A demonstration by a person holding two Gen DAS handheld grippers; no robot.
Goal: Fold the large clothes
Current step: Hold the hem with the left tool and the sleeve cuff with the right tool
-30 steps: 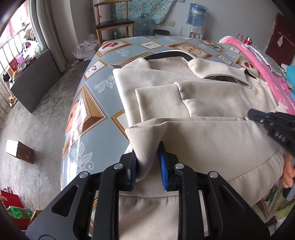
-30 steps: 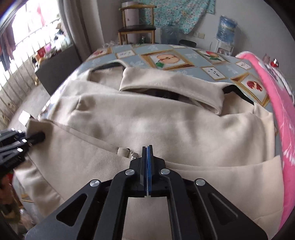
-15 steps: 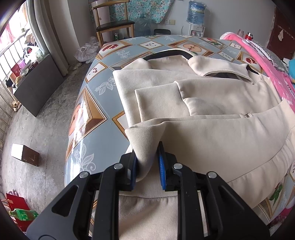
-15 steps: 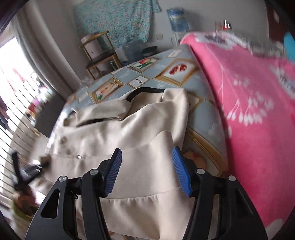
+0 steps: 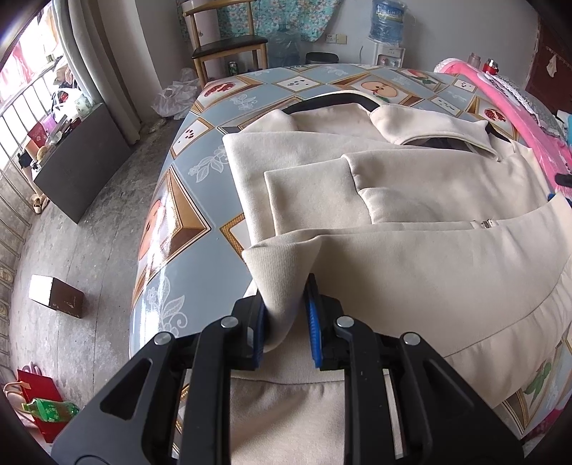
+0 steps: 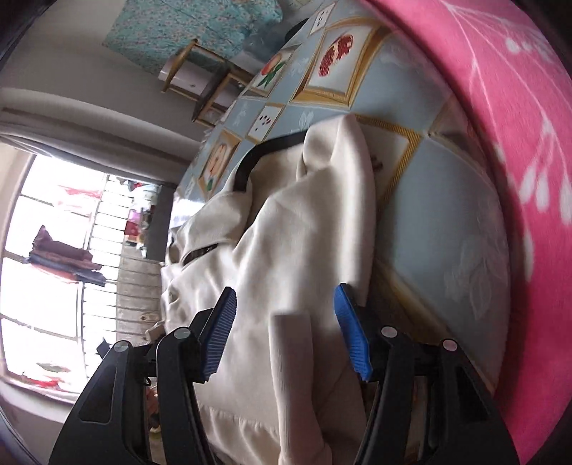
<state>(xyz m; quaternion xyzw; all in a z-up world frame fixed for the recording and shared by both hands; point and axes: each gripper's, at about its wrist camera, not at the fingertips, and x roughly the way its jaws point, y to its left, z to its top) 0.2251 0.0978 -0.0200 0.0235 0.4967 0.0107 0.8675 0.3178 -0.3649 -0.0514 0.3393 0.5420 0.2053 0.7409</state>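
Observation:
A large cream jacket (image 5: 411, 257) lies spread on a table covered in a blue cloth with picture-frame prints (image 5: 178, 214). Its near hem is folded up over the body. My left gripper (image 5: 286, 318) is shut on the hem's left corner, with a bunched fold of fabric pinched between the blue pads. In the right wrist view the picture is rolled sideways. There my right gripper (image 6: 286, 332) stands open over the jacket's (image 6: 304, 232) right edge. A ribbed strip of the fabric (image 6: 293, 361) lies between the pads (image 6: 352, 332), and neither pad presses on it.
A pink blanket (image 6: 500, 143) borders the table right beside the jacket's right edge. Past the far table edge stand a wooden chair (image 5: 228, 46) and a water dispenser (image 5: 388, 18). A dark cabinet (image 5: 78, 157), a brown box (image 5: 57, 297) and a green bottle (image 5: 50, 409) are on the floor at left.
My right gripper went from shut over the jacket's middle to open, swung to the jacket's right edge by the pink blanket and rolled sideways. The left gripper kept its hold in place.

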